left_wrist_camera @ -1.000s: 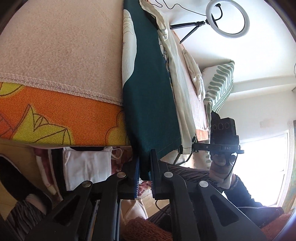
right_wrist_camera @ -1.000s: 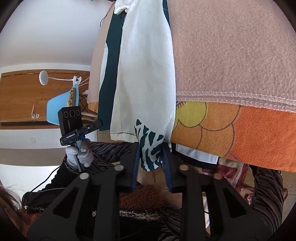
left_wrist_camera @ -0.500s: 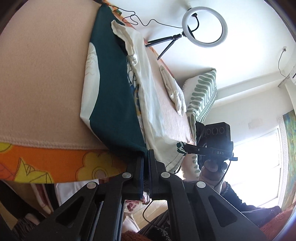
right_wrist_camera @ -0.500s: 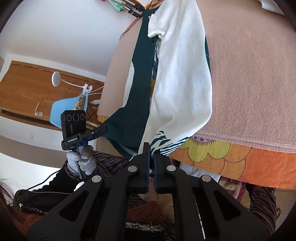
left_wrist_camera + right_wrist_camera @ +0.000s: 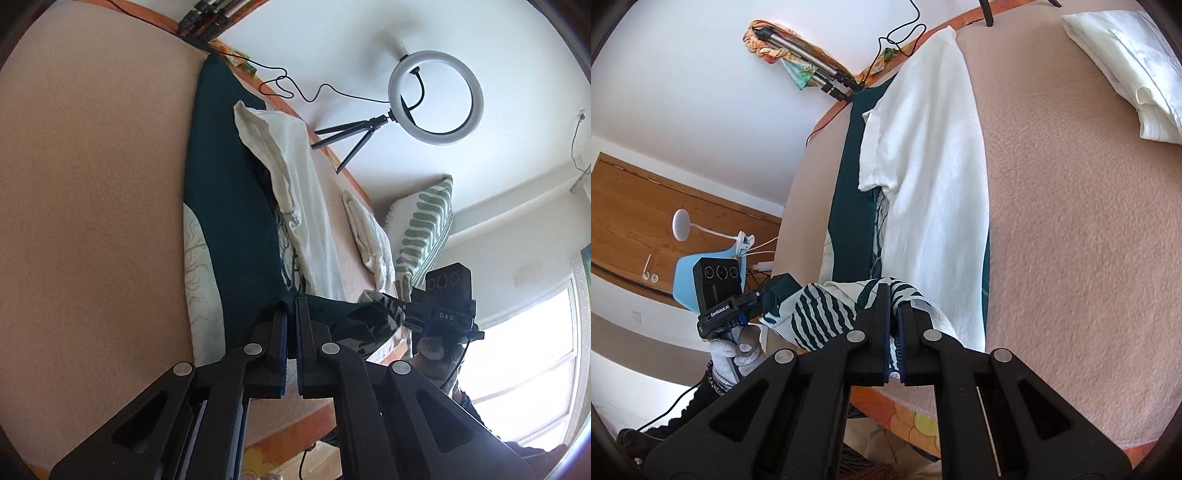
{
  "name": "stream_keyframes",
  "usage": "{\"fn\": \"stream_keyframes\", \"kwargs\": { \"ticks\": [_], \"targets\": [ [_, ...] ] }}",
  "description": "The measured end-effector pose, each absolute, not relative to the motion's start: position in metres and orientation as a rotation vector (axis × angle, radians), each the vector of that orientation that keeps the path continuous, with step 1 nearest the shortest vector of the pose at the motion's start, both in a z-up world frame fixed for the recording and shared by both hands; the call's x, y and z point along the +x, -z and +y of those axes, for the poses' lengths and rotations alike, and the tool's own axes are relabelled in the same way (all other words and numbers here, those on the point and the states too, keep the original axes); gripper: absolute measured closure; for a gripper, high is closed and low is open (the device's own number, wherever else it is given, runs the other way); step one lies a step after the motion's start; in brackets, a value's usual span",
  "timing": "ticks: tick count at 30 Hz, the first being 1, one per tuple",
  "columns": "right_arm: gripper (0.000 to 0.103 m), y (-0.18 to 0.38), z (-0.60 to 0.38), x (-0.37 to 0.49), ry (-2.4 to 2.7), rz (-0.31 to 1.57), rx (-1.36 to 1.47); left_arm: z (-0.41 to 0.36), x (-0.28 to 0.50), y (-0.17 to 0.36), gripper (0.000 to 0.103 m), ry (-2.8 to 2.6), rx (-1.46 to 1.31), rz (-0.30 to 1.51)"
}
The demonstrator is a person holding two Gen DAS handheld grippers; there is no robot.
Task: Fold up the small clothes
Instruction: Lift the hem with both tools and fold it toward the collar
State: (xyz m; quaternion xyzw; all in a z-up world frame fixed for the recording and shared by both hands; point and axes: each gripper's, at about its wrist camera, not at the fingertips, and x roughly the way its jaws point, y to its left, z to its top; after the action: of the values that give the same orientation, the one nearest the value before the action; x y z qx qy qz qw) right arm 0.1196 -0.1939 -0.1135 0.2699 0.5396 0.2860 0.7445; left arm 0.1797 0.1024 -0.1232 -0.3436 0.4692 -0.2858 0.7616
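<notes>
At the near edge of the bed, two hand-held grippers, one garment.

Item: left gripper (image 5: 290,314), jaws clamped on the near hem corner of the dark green garment (image 5: 229,221). Item: right gripper (image 5: 894,306), jaws clamped on the other near corner, where the cloth shows a green-and-white striped print. The hem hangs between the two as a raised fold; the rest of the garment stretches flat, straight ahead of both grippers, with a white panel (image 5: 934,177) lying along its right side.

Step in hand, as judged: carrying the near hem forward over the body of the garment. To do it well, keep both corners level and the hem taut between them, travel together, and lay the edge down square on the far end before letting go; a slack middle would bunch.

Surface: pink fleece blanket (image 5: 92,206), orange flowered cover showing at its near border.

Room: a folded white cloth (image 5: 1126,62) ahead and right of the right gripper; leaf-print pillow (image 5: 424,240) beyond it; ring light (image 5: 436,98) on a small tripod by the white wall; blue chair (image 5: 683,277) and wooden panel to the left.
</notes>
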Motion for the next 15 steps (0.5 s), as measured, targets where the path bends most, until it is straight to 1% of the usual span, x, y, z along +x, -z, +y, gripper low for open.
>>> {"fn": "stream_keyframes", "kwargs": {
  "ticks": [5,8,9,10,11,12,13,14,15],
  "targets": [
    [0.099,0.131,-0.188,0.152,-0.546,1.208,0.569,0.107,0.197,0.139,0.101,0.571,-0.744,1.045],
    [0.098,0.140,-0.189,0.162,-0.555,1.222,0.613,0.112,0.203,0.142,0.101,0.539,-0.738,1.052],
    [0.098,0.141,-0.191,0.165,-0.554,1.224,0.628,0.114,0.205,0.141,0.100,0.530,-0.736,1.055],
    [0.098,0.141,-0.194,0.166,-0.552,1.227,0.641,0.115,0.206,0.140,0.095,0.526,-0.741,1.059],
    [0.094,0.140,-0.195,0.169,-0.556,1.234,0.650,0.117,0.207,0.139,0.093,0.535,-0.761,1.056],
    [0.079,0.139,-0.198,0.170,-0.549,1.240,0.653,0.119,0.207,0.137,0.092,0.548,-0.777,1.053],
    [0.069,0.136,-0.201,0.171,-0.537,1.228,0.660,0.120,0.207,0.134,0.090,0.554,-0.773,1.053],
    [0.052,0.131,-0.206,0.170,-0.528,1.199,0.668,0.120,0.206,0.129,0.088,0.554,-0.754,1.046],
    [0.045,0.126,-0.210,0.169,-0.524,1.177,0.670,0.120,0.205,0.124,0.082,0.552,-0.732,1.031]
  ]
}}
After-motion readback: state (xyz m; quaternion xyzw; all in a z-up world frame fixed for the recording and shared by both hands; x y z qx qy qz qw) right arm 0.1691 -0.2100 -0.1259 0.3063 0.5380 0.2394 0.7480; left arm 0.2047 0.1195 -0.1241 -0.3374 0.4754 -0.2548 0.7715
